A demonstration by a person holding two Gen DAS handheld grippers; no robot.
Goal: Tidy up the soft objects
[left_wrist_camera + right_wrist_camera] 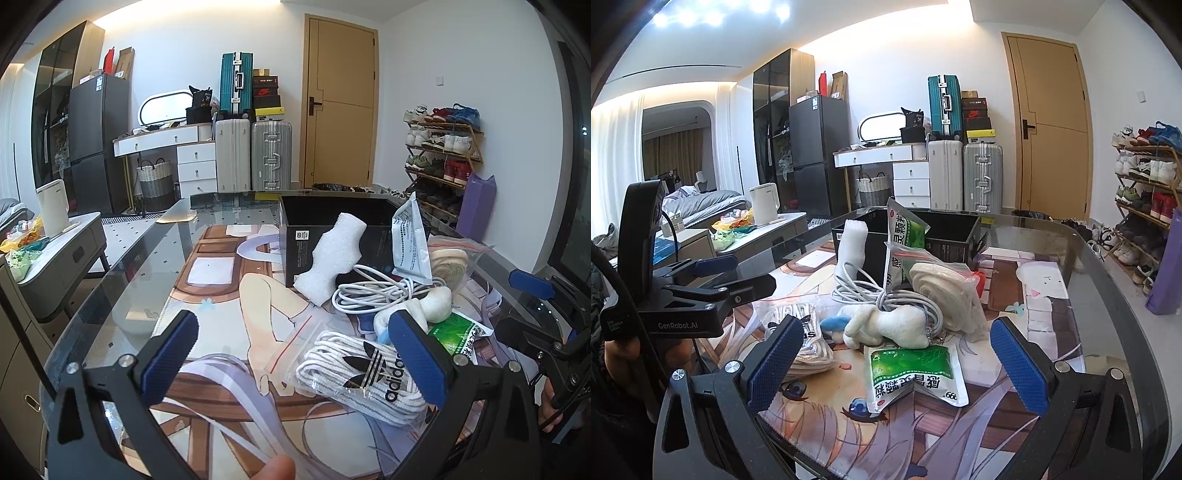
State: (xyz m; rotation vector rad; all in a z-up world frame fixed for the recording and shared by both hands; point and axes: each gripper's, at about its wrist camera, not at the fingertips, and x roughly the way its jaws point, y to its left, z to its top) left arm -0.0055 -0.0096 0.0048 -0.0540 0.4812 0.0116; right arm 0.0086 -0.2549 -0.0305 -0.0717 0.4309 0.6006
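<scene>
Both the left gripper (293, 360) and right gripper (897, 363) hung spread and empty over the pile beside the black box (945, 230); the plush toy (886, 325), tangled against the cable (916, 299), likely needed a slow central pinch.

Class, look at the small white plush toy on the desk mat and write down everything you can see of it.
The white plush toy is a small, fuzzy animal shape of cream-white fabric, lying on its side on the printed desk mat. A blue stuffed piece sits at its left end. The coiled white cable lies against its back, the bagged beige roll stands behind, and the green sachet lies just in front. Neither gripper touches it.
</scene>
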